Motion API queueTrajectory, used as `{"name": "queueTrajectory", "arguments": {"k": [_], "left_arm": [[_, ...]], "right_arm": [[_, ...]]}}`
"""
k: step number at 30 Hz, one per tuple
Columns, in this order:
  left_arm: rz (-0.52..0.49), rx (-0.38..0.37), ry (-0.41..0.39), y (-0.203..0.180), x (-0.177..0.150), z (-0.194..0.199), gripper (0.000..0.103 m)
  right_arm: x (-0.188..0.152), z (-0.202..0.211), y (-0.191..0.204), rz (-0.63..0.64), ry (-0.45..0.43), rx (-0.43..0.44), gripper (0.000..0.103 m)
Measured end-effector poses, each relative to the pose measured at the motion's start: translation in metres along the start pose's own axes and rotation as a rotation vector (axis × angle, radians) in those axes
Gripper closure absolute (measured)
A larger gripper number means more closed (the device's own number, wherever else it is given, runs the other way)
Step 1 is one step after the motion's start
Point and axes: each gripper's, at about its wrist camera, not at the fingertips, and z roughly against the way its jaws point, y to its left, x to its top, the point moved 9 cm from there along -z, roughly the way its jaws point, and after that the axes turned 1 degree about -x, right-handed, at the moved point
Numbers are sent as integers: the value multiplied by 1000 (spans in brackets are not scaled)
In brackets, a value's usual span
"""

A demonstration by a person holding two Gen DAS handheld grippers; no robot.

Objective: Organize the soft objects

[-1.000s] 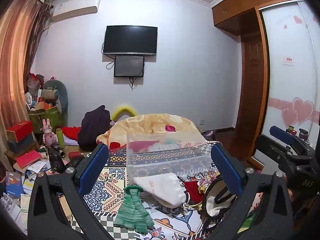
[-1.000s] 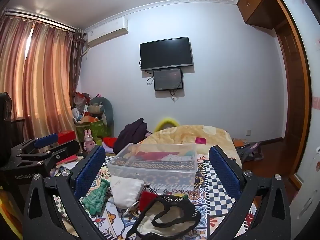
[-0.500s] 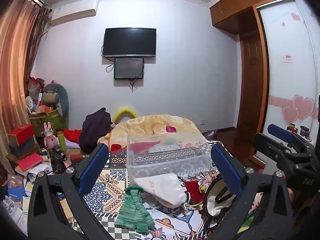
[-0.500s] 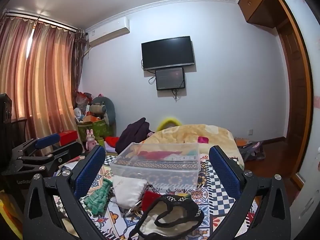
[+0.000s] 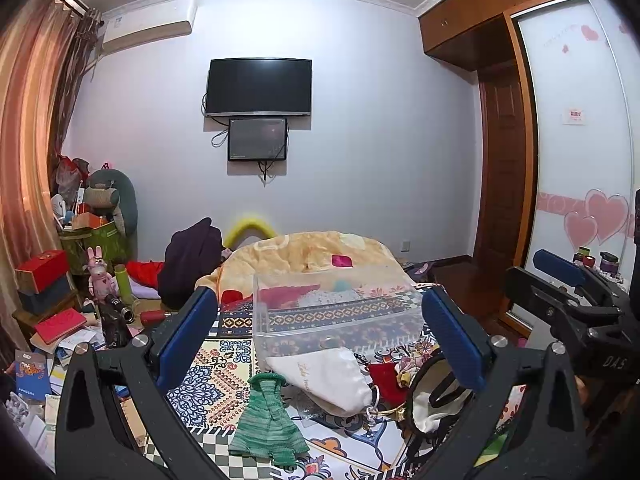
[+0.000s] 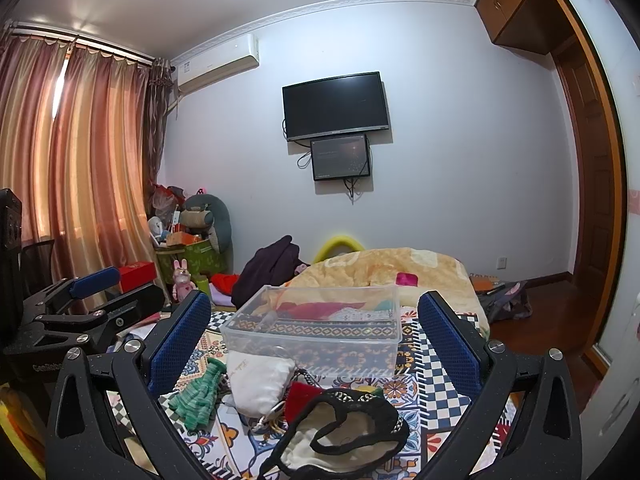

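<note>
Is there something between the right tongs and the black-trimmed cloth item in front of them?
Nothing visible. The right tongs are open, and the black-trimmed cloth item lies uncovered on the patterned bedspread, directly below and between the fingers.

**Both grippers open, level, side by side**

L gripper (image 5: 320, 336): jaws spread wide, nothing betw. blue pads (image 5: 188, 332), pointing fwd & level. R gripper (image 6: 314, 338): same, jaws wide apart, nothing held. Each shows at the edge of the other's view.
</note>
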Motion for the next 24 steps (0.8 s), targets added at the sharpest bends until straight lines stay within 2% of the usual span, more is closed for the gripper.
{"name": "queueTrajectory", "arguments": {"k": [24], "left_arm": [[-10, 16, -9, -1, -2, 1, 0]], "right_arm": [[1, 0, 0, -4, 4, 1, 0]]}}
